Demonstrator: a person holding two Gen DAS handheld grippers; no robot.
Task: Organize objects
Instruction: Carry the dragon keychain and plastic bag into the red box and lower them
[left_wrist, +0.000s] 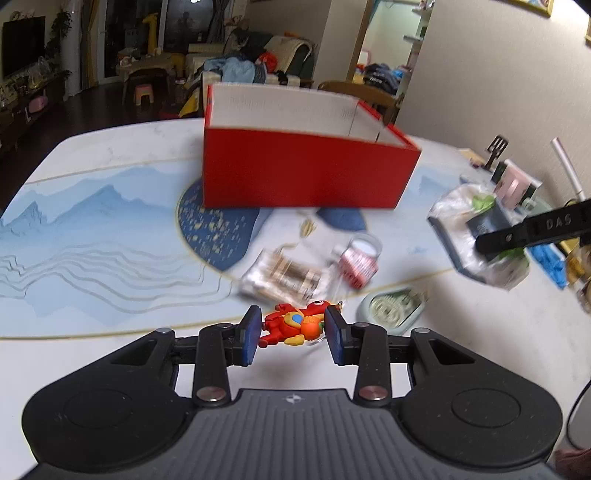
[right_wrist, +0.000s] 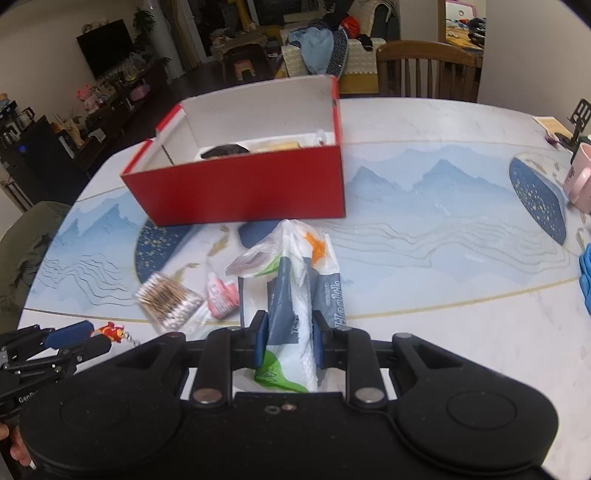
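Toy figure (left_wrist: 291, 326) in L fingers (left_wrist: 252, 338), tissue pack (right_wrist: 295, 295) in R.

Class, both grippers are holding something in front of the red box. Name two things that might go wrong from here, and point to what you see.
1. The left gripper pinches the small red figurine only by its edges; it may slip out.
2. The right gripper grips a soft tissue pack whose loose plastic end hangs forward; it may catch the red box wall or brush the cotton swabs.
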